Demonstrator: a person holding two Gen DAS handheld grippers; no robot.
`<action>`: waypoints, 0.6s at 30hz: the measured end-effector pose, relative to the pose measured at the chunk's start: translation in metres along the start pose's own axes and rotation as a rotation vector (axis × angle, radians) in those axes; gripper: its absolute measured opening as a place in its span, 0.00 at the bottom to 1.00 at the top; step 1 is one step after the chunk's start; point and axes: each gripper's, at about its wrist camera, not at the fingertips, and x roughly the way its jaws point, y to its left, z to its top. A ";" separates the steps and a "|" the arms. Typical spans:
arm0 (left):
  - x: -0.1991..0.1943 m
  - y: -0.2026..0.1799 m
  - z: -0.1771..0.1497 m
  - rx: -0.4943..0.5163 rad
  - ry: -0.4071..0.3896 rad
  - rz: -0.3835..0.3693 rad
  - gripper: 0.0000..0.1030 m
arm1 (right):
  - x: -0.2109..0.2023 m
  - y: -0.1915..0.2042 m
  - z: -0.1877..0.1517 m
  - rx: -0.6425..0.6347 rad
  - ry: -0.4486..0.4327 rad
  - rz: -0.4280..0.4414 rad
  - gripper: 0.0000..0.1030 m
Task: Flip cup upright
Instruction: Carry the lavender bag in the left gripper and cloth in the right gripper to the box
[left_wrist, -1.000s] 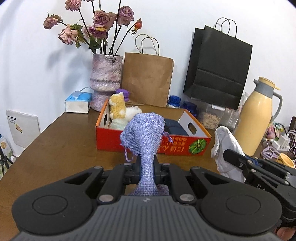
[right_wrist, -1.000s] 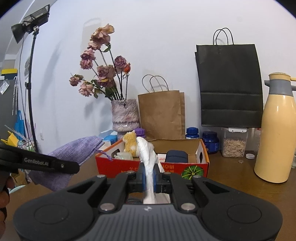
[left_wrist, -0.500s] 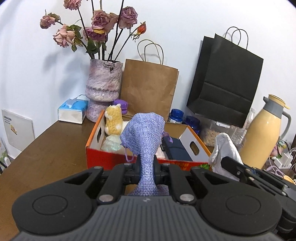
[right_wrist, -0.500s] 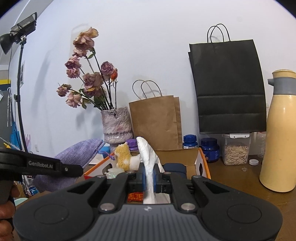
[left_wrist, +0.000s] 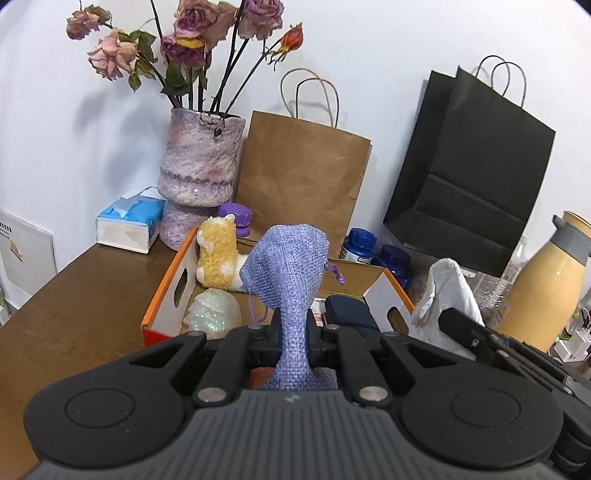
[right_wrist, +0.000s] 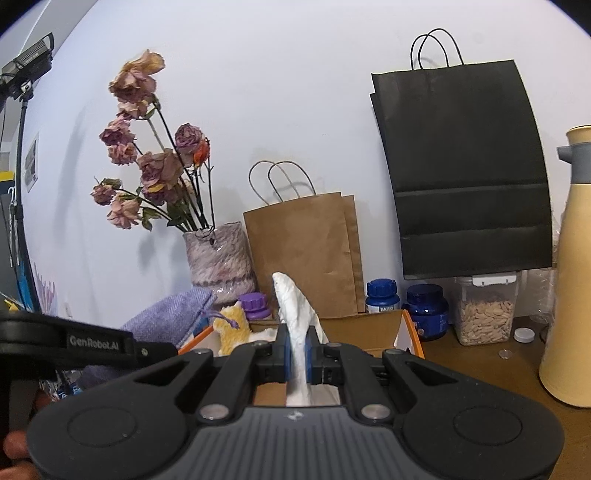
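Between the tips of the left tool (left_wrist: 295, 332), a purple cloth bag (left_wrist: 290, 266) is squeezed tight and sticks up. The right tool (right_wrist: 299, 356) is clenched on a white cloth (right_wrist: 293, 306) the same way. Just past both tools sits an open box (left_wrist: 168, 291) on the brown surface (left_wrist: 74, 314), with a fluffy yellow toy (left_wrist: 218, 258) inside. I cannot tell where the cup is.

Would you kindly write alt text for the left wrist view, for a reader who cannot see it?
The left tongs are shut on a purple cloth pouch held over an open cardboard box containing a yellow plush toy. Behind stand a vase of dried roses, a brown paper bag and a black one; no cup is visible.
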 end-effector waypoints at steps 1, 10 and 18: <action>0.005 0.000 0.002 -0.002 0.002 0.002 0.09 | 0.004 -0.001 0.001 0.001 -0.001 0.001 0.07; 0.046 0.003 0.014 -0.010 0.017 0.036 0.09 | 0.051 -0.008 0.011 0.000 0.025 0.022 0.07; 0.075 0.010 0.023 -0.017 0.028 0.064 0.09 | 0.080 -0.015 0.017 -0.012 0.054 -0.002 0.07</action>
